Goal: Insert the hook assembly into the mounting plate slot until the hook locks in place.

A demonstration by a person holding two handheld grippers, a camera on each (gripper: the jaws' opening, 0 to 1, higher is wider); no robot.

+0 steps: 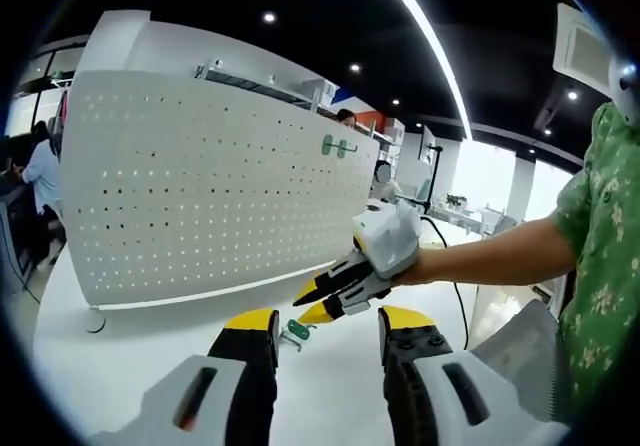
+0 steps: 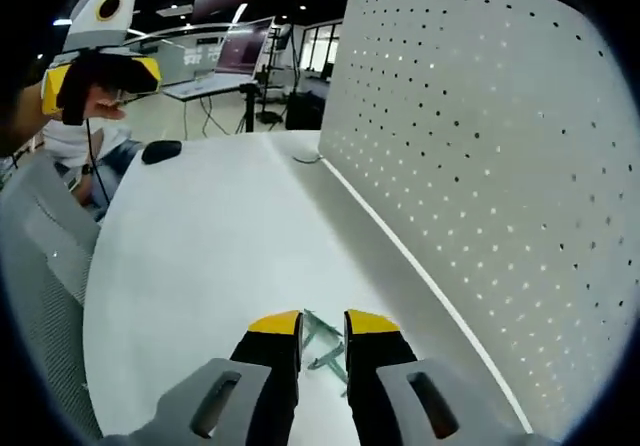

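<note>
Open-plan office or lab — recessed ceiling spotlights [image 1: 268, 16], white desk [image 2: 200, 256], monitors [image 2: 240, 51], pegboard panel [image 1: 200, 186].

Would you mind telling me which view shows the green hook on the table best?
The right gripper view: the green hook lies on the white table just ahead of the right claw, with its bent wire shape visible. In the left gripper view, the hook appears small, partly behind a claw tip.

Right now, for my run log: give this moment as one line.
right gripper: open, fingers astride green hook on table | left gripper: open, hovering | pegboard: upright, one hook mounted
</note>
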